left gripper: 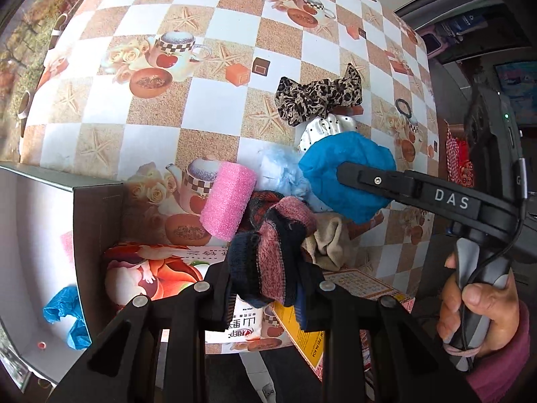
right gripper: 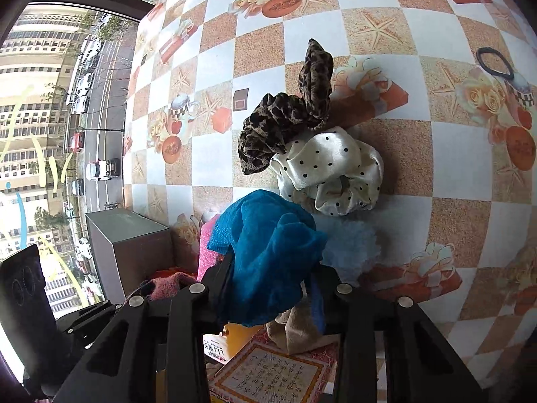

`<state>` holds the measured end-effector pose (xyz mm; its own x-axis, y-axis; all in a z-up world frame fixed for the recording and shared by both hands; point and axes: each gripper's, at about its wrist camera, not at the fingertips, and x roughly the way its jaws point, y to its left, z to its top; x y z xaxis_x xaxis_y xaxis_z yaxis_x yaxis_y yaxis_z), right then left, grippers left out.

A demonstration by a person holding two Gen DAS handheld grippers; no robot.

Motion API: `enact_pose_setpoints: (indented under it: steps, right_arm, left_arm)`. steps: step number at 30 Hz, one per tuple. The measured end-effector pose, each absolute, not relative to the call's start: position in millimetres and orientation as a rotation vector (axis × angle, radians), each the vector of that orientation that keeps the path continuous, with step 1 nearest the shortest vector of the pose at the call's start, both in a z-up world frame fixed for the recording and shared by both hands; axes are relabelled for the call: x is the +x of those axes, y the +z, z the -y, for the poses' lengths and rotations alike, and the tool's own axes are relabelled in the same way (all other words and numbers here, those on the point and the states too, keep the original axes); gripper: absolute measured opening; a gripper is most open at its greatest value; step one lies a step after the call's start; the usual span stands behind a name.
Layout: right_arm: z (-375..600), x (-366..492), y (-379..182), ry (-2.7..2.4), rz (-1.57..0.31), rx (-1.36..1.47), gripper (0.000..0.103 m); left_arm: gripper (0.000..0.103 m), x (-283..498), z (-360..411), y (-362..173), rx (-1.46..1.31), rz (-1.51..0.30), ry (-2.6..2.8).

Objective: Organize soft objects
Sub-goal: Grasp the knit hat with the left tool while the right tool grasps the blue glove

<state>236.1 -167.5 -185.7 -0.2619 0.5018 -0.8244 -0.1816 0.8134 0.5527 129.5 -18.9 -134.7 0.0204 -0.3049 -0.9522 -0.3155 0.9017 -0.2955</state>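
Far left: open box (left gripper: 97, 221), blue cloth already inside. Left gripper (left gripper: 268, 288) clamped on striped knit sock (left gripper: 275, 252), above table edge. Right gripper (right gripper: 268, 288) clamped on blue mesh cloth (right gripper: 268, 252). Best lifted clear before release over box

Each camera sits just behind its own gripper's fingers and looks steeply down at the checkered tablecloth (left gripper: 188, 107) from close by. The left wrist view faces the pile of soft things from its near left and takes in the right gripper (left gripper: 339, 171) on its right. Both views share the leopard scrunchie (right gripper: 285, 124), the polka-dot scrunchie (right gripper: 332, 171) and the blue cloth (right gripper: 268, 258).
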Motion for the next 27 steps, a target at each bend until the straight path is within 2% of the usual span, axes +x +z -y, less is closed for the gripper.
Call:
enact_pose_setpoints:
  steps: [8, 27]
  right_arm:
    - [183.1, 229.2, -142.2, 0.669, -1.613, 0.2, 0.038]
    - [160.9, 171.9, -86.6, 0.718, -1.546, 0.088, 0.038]
  left_arm:
    - [0.03, 114.5, 17.1, -118.6, -0.413, -1.536, 0.008]
    - [0.03, 59.9, 3.7, -91.0, -0.352, -1.487, 0.007]
